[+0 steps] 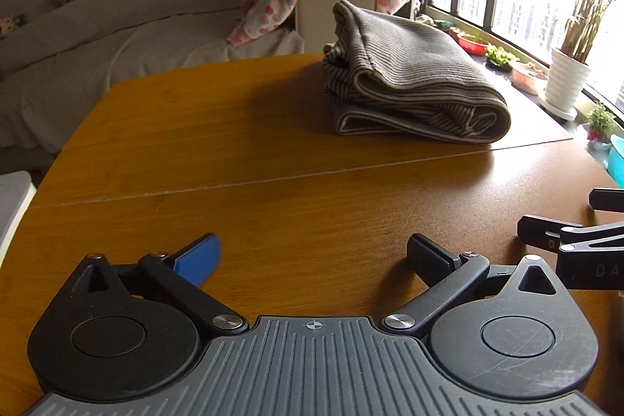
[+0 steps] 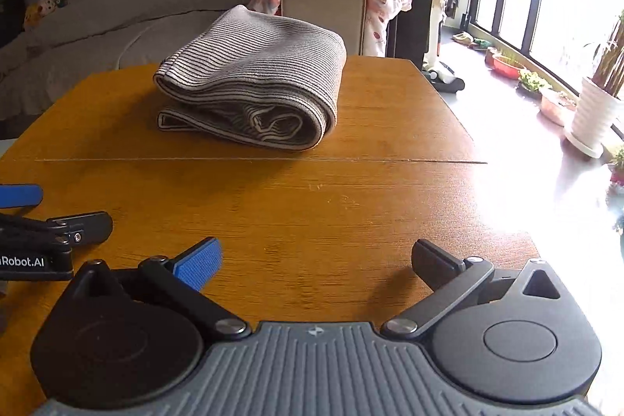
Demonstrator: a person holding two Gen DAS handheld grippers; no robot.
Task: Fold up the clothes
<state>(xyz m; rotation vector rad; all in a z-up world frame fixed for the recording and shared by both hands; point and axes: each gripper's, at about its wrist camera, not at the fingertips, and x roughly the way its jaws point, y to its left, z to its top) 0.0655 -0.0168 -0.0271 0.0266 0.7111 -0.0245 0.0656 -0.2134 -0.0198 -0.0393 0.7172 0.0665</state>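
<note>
right wrist view, folded striped garment, long axis crosswise

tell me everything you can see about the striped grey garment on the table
The grey and cream finely striped knit garment lies folded into a thick, soft bundle of several layers, rounded fold to the right, cream-edged hems to the left. It rests on the far half of the orange-brown wooden table, beyond its seam. Nothing else touches it.
</note>
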